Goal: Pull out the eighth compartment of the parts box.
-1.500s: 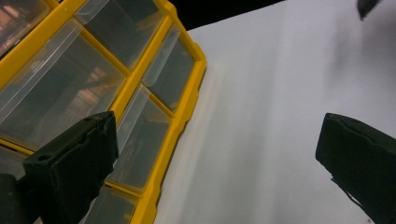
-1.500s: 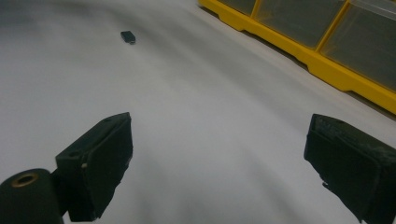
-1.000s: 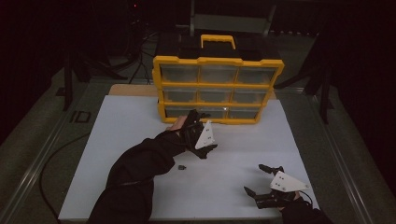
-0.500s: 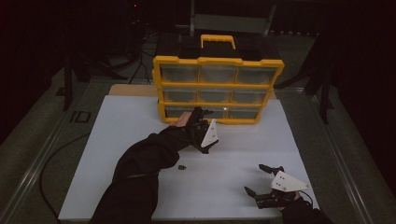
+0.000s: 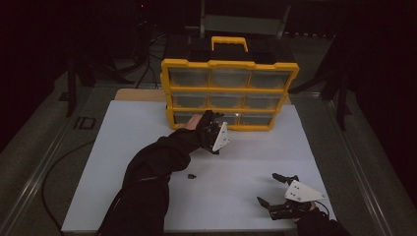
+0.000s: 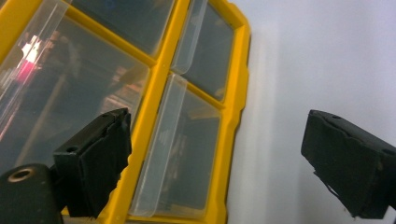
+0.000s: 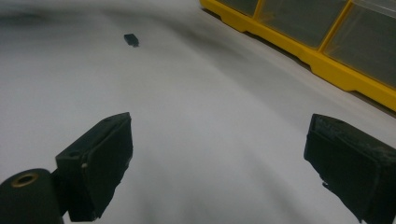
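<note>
The yellow drawer cabinet (image 5: 229, 86) stands at the far middle of the white table (image 5: 123, 147), three rows of clear-fronted drawers facing the person, with a yellow carry handle (image 5: 229, 43) on top. In the left gripper view its bottom-row drawer fronts (image 6: 180, 154) are close ahead.

The left gripper (image 5: 215, 129) is held against the bottom row, left of centre, jaws spread wide and holding nothing. The left forearm (image 5: 157, 162), in a dark sleeve, reaches diagonally from the near edge, hand (image 5: 194, 123) beside the cabinet's frame.

The right gripper (image 5: 278, 189) rests low at the near right corner of the table, jaws wide apart and empty.

A small dark piece (image 5: 191, 175) lies on the table, between the two grippers and well apart from each; in the right gripper view it (image 7: 131, 39) lies far ahead.

The room is dark. A grey floor (image 5: 39, 147) surrounds the table, with a cable (image 5: 54, 169) at the left.
</note>
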A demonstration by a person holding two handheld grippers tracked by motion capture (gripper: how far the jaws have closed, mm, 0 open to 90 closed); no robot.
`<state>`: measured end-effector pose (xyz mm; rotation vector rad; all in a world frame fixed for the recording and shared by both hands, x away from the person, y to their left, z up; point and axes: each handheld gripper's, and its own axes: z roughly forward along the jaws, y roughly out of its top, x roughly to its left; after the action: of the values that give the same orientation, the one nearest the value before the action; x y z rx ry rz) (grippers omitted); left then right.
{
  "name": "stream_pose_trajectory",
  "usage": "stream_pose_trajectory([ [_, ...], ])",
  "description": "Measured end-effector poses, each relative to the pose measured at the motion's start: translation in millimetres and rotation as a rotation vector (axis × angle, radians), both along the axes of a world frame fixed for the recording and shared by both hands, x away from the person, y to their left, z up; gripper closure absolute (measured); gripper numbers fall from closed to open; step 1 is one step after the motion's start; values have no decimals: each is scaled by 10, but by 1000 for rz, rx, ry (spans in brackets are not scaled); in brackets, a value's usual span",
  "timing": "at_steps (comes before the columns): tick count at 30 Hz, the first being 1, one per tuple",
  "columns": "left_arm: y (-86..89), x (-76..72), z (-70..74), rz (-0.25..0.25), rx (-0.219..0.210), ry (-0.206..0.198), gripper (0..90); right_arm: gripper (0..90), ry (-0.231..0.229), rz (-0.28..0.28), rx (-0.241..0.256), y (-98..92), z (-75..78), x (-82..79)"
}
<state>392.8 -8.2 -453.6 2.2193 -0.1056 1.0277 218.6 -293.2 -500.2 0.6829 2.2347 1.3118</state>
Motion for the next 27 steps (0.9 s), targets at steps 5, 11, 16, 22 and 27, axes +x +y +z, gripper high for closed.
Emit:
stream_pose_trajectory([
  [5,-13,20,-56,7,3,-53,140,80,4,2,-1,0,-3,1],
  [11,-40,51,-118,16,51,-108,234,80,2,3,-1,2,-2,-2],
  [16,-36,101,-138,45,64,-156,318,80,2,4,1,5,-2,-4],
  [22,-37,158,-199,61,78,-171,379,80,3,7,4,2,1,-7],
  [27,-49,185,-231,72,90,-187,406,86,3,9,6,1,0,-6],
])
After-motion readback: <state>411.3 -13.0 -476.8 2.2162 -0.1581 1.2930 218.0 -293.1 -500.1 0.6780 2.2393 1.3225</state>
